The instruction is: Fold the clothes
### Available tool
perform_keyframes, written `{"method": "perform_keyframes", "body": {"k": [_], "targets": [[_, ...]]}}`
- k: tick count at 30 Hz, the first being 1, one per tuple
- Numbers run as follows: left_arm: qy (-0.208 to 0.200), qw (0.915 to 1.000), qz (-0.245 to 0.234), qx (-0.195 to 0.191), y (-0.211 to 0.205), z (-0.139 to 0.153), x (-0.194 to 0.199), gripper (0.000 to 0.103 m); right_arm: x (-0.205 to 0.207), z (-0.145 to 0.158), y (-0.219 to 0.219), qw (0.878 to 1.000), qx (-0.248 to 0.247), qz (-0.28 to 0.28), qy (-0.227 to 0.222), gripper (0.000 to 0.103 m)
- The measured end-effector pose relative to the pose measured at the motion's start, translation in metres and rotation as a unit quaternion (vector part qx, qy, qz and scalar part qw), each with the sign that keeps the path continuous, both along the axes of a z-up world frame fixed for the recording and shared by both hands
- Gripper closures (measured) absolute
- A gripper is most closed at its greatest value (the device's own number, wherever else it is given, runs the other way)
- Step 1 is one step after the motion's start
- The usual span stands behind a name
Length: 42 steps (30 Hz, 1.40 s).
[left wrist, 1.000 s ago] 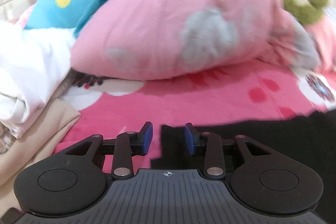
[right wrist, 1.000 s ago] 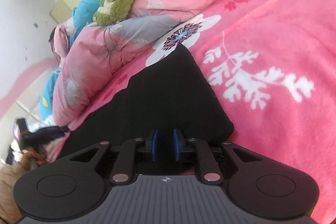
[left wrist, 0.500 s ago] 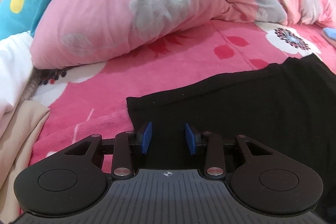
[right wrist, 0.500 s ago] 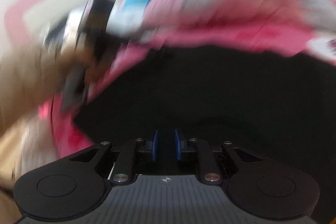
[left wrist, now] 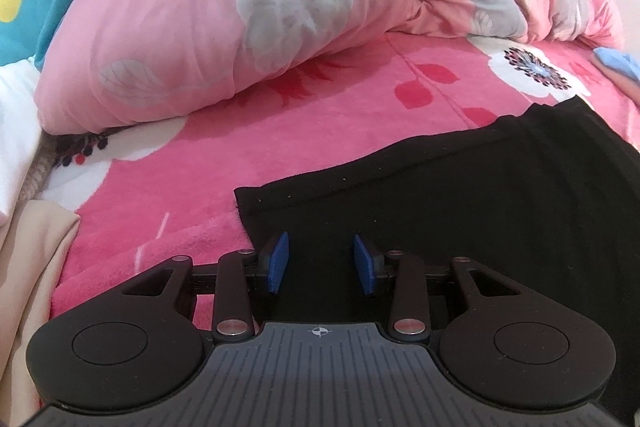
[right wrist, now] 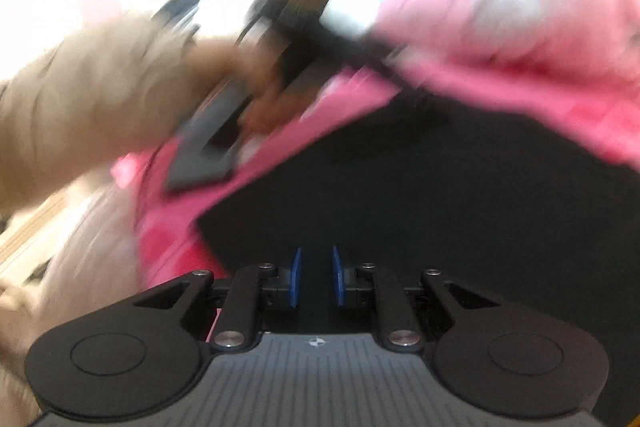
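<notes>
The black fabric garment point(left wrist: 460, 211) lies flat on the pink floral fleece bed cover point(left wrist: 320, 115), its near-left corner directly ahead of the left gripper point(left wrist: 319, 263). The long axis of the garment runs from that corner away to the far right, with a stitched hem along its far edge.

Left gripper: the blue pads point(left wrist: 278, 261) stand spread, nothing between them. They hover just above the garment, close to its left edge, so the left pad sits nearly over that edge.

Right gripper point(right wrist: 316, 281): the blue pads stand close together with a narrow gap. Dark cloth fills the view between and beyond them, but motion blur prevents any verdict on whether they pinch the black fabric garment point(right wrist: 420, 211). In the same blurred view the left gripper point(right wrist: 208, 151), its hand and a tan sleeve point(right wrist: 80, 115) appear at the far left, beyond the pink strip of the bed cover.

The left gripper is the nearer one to the left corner. A grasp there calls for lowering the spread pads across the left edge.

A pink quilted duvet with grey flowers point(left wrist: 224, 19) lies bunched along the far side, well apart from the garment.
</notes>
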<state>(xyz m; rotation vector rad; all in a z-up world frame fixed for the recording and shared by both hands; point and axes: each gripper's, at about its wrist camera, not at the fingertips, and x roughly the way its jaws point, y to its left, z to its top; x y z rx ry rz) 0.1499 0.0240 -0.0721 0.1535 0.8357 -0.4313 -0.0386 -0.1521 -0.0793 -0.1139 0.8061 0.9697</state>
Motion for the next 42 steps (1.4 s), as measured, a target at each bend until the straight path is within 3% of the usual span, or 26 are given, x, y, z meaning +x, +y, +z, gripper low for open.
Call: {"method": "perform_keyframes", "body": {"k": [2, 4, 8, 10, 15, 17, 18, 20, 21, 24, 25, 27, 31, 33, 37, 40, 42], "targets": [[0.002, 1.0, -0.003, -0.002, 0.001, 0.0, 0.001, 0.066, -0.021, 0.003, 0.001, 0.999, -0.003, 0.051, 0.016, 0.086], [0.003, 1.0, -0.002, -0.002, 0.001, 0.001, 0.001, 0.066, -0.023, 0.012, -0.003, 0.998, -0.01, 0.063, 0.013, 0.087], [0.002, 1.0, 0.001, 0.0, -0.001, 0.0, 0.0, 0.066, 0.023, 0.025, -0.026, 0.997, 0.006, -0.063, -0.041, 0.086], [0.004, 1.0, 0.002, -0.001, -0.001, 0.0, 0.0, 0.066, 0.041, 0.014, -0.029, 0.994, 0.004, -0.102, -0.03, 0.086], [0.007, 1.0, 0.004, -0.005, 0.001, 0.002, 0.002, 0.066, -0.006, 0.006, -0.022, 0.999, 0.026, 0.007, 0.02, 0.086], [-0.003, 0.9999, 0.014, -0.005, 0.001, 0.009, -0.003, 0.066, -0.008, 0.017, -0.039, 0.998, 0.056, -0.005, 0.026, 0.086], [-0.011, 0.9998, 0.018, -0.005, 0.001, 0.013, -0.006, 0.066, -0.003, 0.021, -0.053, 0.997, 0.059, -0.04, 0.015, 0.086], [-0.024, 0.9995, 0.017, -0.01, -0.003, 0.02, -0.013, 0.065, 0.012, 0.024, -0.087, 0.988, 0.059, -0.143, -0.004, 0.085], [-0.029, 0.9994, 0.011, -0.014, -0.006, 0.023, -0.016, 0.065, 0.022, 0.022, -0.107, 0.977, 0.062, -0.204, -0.007, 0.085], [-0.039, 0.9992, -0.007, -0.001, -0.022, 0.021, -0.022, 0.065, 0.025, 0.001, -0.153, 0.942, 0.07, -0.328, 0.034, 0.086], [-0.037, 0.9992, -0.008, 0.009, -0.026, 0.017, -0.02, 0.065, 0.019, -0.006, -0.163, 0.934, 0.074, -0.345, 0.048, 0.087], [-0.035, 0.9992, -0.006, 0.017, -0.031, 0.013, -0.019, 0.065, -0.015, -0.01, -0.176, 0.934, 0.085, -0.344, 0.049, 0.087], [-0.036, 0.9993, 0.003, 0.006, -0.033, 0.018, -0.019, 0.065, -0.055, 0.01, -0.195, 0.942, 0.065, -0.322, 0.074, 0.086], [-0.037, 0.9993, 0.007, 0.001, -0.035, 0.021, -0.019, 0.065, -0.044, 0.027, -0.197, 0.937, 0.056, -0.342, 0.05, 0.085], [-0.029, 0.9988, -0.039, -0.003, -0.067, 0.021, -0.031, 0.065, 0.013, 0.039, -0.181, 0.923, 0.078, -0.377, -0.01, 0.085], [-0.02, 0.9976, -0.065, 0.011, -0.083, 0.006, -0.037, 0.065, 0.041, 0.024, -0.189, 0.912, 0.093, -0.399, 0.008, 0.085], [-0.022, 0.9978, -0.063, 0.005, -0.082, 0.0, -0.038, 0.065, 0.044, 0.006, -0.216, 0.891, 0.076, -0.446, 0.035, 0.087]]}}
